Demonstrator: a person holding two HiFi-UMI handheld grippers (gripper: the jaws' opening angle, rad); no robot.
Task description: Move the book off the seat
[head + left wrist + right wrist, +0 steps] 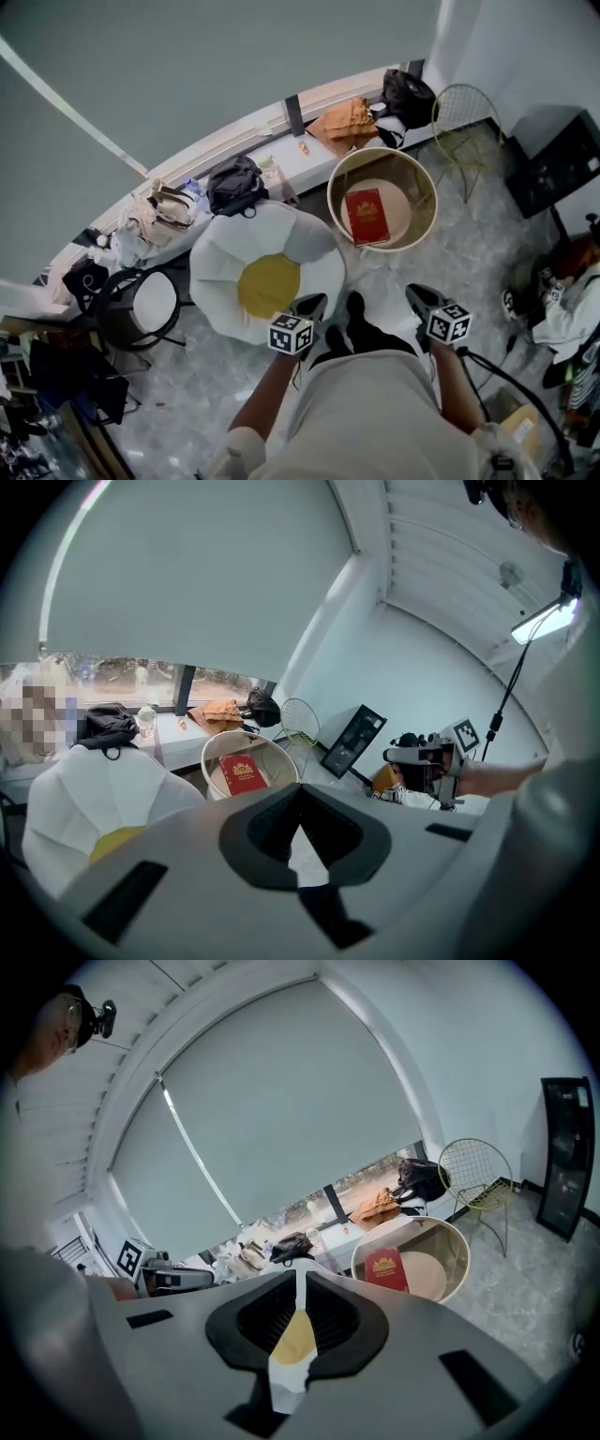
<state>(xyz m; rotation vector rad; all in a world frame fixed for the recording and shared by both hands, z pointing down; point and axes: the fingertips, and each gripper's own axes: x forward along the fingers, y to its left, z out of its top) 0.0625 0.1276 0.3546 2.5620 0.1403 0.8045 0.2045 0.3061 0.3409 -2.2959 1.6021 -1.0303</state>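
The book (367,216), red with a gold crest, lies face up inside the round tub chair (403,211) at the far right. It sits on the left part of the seat pad, and its left edge is against the chair's inner wall or just beside it. Nothing lies on it and nothing is touching it.

Both grippers hang near the person's body, well apart from the chair. The left gripper (314,305) is over the near edge of the white pouf (225,272) with the yellow centre. Its jaws are pressed together with nothing between them; only floor shows past the tips in its own view. The right gripper (422,297) is to the right of the person's feet. Its jaws are closed as well, leaving only a thin slit, and they hold nothing.

Judged from this, the task looks undone. If the tub chair is the seat meant, the book is on it and every step is left: reach far and right, open a gripper, take the book by an edge, lift it clear of the rim and set it down elsewhere. The floor (469,234) to the right of the chair is bare, while the sill (281,127) beyond is crowded with bags. The pouf, which is the other possible seat, has no book on it.
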